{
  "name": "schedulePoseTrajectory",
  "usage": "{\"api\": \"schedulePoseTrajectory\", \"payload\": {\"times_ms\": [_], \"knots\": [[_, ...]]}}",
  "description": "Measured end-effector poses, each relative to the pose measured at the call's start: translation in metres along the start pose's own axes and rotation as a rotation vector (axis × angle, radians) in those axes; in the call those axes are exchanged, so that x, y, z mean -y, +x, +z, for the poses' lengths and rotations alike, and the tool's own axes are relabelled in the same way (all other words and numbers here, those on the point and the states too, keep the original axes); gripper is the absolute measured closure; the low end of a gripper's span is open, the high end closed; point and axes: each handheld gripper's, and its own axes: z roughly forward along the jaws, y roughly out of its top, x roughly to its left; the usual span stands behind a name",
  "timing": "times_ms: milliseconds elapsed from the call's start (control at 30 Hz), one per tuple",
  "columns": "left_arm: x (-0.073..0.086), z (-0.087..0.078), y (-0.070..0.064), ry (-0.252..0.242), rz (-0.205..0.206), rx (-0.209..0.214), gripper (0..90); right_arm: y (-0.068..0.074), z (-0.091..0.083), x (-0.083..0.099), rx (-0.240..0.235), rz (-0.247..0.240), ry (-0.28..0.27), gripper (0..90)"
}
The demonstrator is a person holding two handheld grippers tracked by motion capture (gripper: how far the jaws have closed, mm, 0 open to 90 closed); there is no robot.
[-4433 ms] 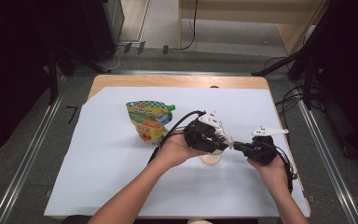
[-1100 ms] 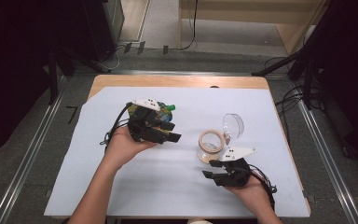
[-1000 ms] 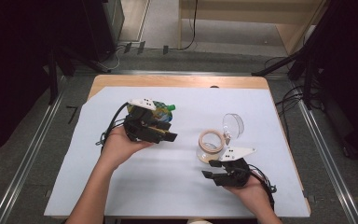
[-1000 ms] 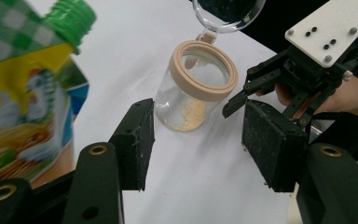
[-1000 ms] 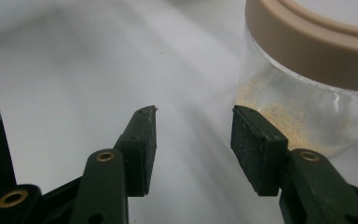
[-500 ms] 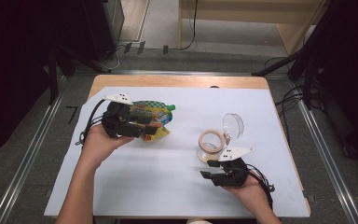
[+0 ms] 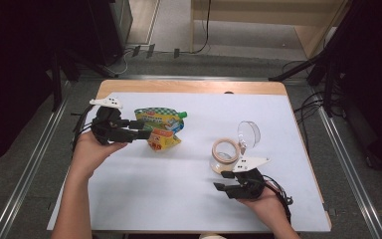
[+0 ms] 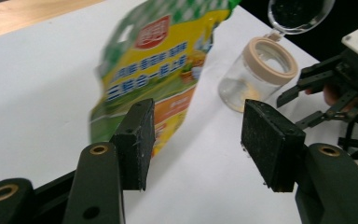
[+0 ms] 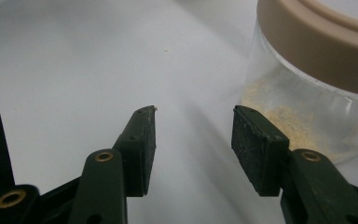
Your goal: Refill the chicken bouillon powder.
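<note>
Left tool [image 7: 140, 129] was observed at the left of the high view, jaws spread and gripping nothing; its tips lay against the near edge of the green-and-yellow pouch [image 7: 160, 126]. In the left tool view the pouch [image 8: 161, 65] stood just beyond the spread jaws, left of centre. Right tool [image 7: 224, 189] sat at lower right of the high view, jaws likewise parted and empty. The clear jar [image 7: 225, 154] with a beige rim stood just beyond it, hinged lid [image 7: 249, 134] flipped open. In the right tool view, the jar [image 9: 314, 93] occupied the upper right, pale crumbs at its base. Both items rested on the white tabletop [image 7: 189, 189].
</note>
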Motion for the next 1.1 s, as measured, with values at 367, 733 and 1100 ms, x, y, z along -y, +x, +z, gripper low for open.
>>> {"api": "schedulePoseTrajectory", "payload": {"times_ms": [367, 733, 1100], "knots": [[0.015, -0.004, 0.027, 0.009, -0.019, -0.061, 44.3, 0.002, 0.003, 0.000, -0.008, -0.006, 0.015, 51.1], [0.009, 0.025, 0.036, 0.021, 0.017, -0.043, 42.9, 0.002, 0.004, 0.002, -0.005, -0.003, 0.018, 51.1], [0.003, 0.042, 0.040, -0.013, 0.020, -0.005, 46.4, 0.003, 0.003, 0.006, 0.005, 0.014, 0.024, 51.1]]}}
